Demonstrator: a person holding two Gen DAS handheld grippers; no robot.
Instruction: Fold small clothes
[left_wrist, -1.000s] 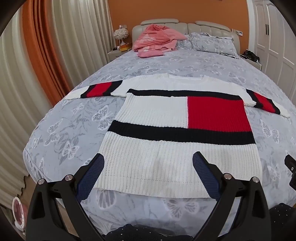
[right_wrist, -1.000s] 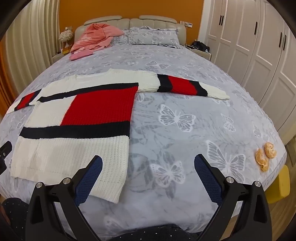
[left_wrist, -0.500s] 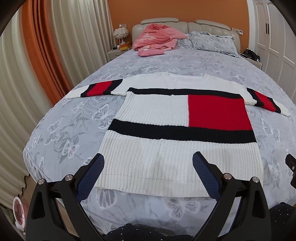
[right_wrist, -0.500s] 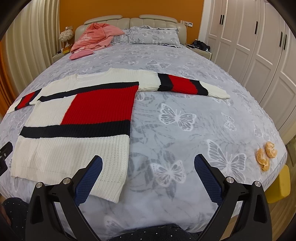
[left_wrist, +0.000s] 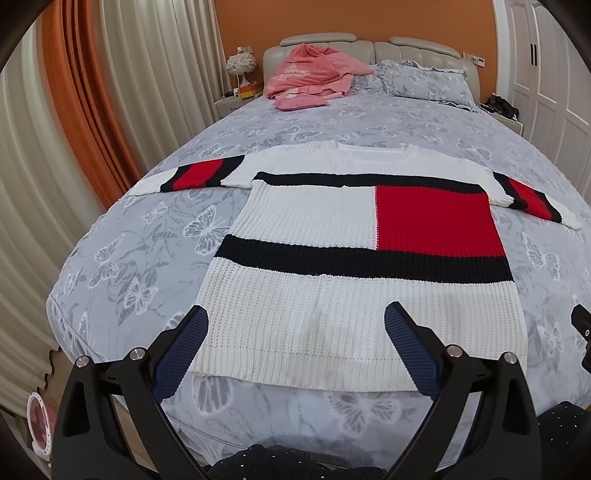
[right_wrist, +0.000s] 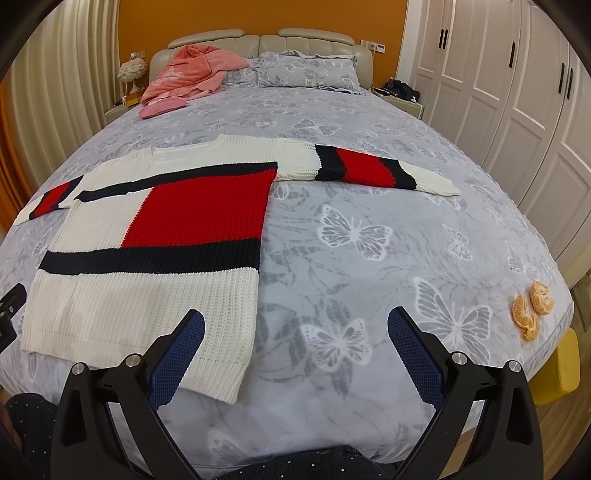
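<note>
- Sweater (left_wrist: 354, 254) flat, front up, sleeves spread, hem along the bed's (left_wrist: 147, 236) foot edge, neck toward the headboard; nothing folded yet.
- Left wrist view: left gripper (left_wrist: 295, 332) hovers over the hem near the foot edge, jaws wide, holding nothing, aimed up the body toward the collar. Left sleeve (left_wrist: 192, 179) lies out toward the bed's left edge.
- Judgement: first fold is a sleeve; pinch at the cuff, lift low, lay it straight across the chest so the knit doesn't bunch.
- Right wrist view: right gripper (right_wrist: 295, 332) hangs past the sweater's right hem corner, mostly over bare cover, jaws wide, empty. Right sleeve (right_wrist: 369, 170) reaches toward the bed's right edge, well ahead.
- Orange peel (right_wrist: 532, 308) by the right foot corner, well apart from the sweater.
</note>
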